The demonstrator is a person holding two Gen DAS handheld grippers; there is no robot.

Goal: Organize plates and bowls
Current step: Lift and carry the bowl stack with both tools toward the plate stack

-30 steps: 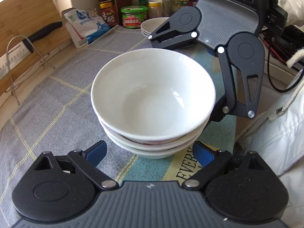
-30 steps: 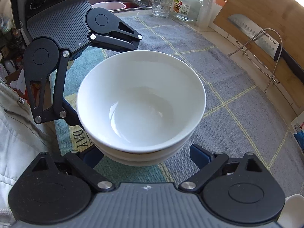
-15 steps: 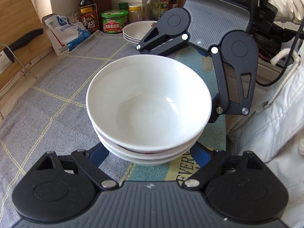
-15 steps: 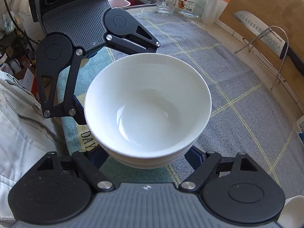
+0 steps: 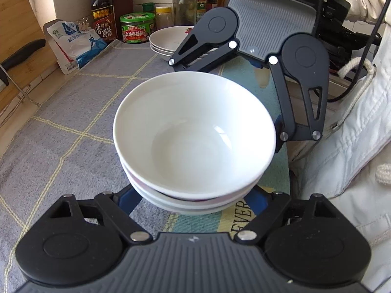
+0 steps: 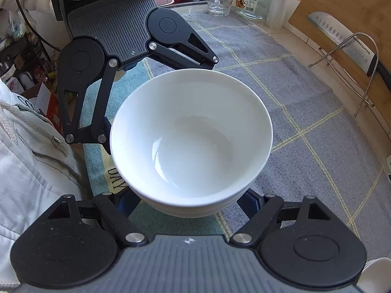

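Gripping the stack of bowls [image 5: 195, 146] from opposite sides, you have both claws committed to one load. In the left wrist view, the left gripper [image 5: 193, 201] has just been narrowing, and its blue fingers [image 5: 128, 199] now sit against the lower bowls of the stack; treat this as a hold on the stack. The right gripper [image 5: 246, 92] faces you from the far side. The stack sits over the checked cloth [image 5: 73, 127], near its edge next to your jacket [image 5: 342, 146]. A stack of plates [image 5: 168, 40] already stands at the far end of the cloth, beside the jars and bottles.

In the right wrist view, the right gripper [image 6: 193, 200] has likewise just been closing, its fingers [image 6: 249, 200] tucked under the rim on either side of the stack of bowls [image 6: 190, 144]. The left gripper [image 6: 136, 90] stands opposite.

Judged status: nesting appears complete for both groups. What probably remains is carrying the bowls to their final place, likely near the plates. Whether the stack is off the cloth cannot be determined.
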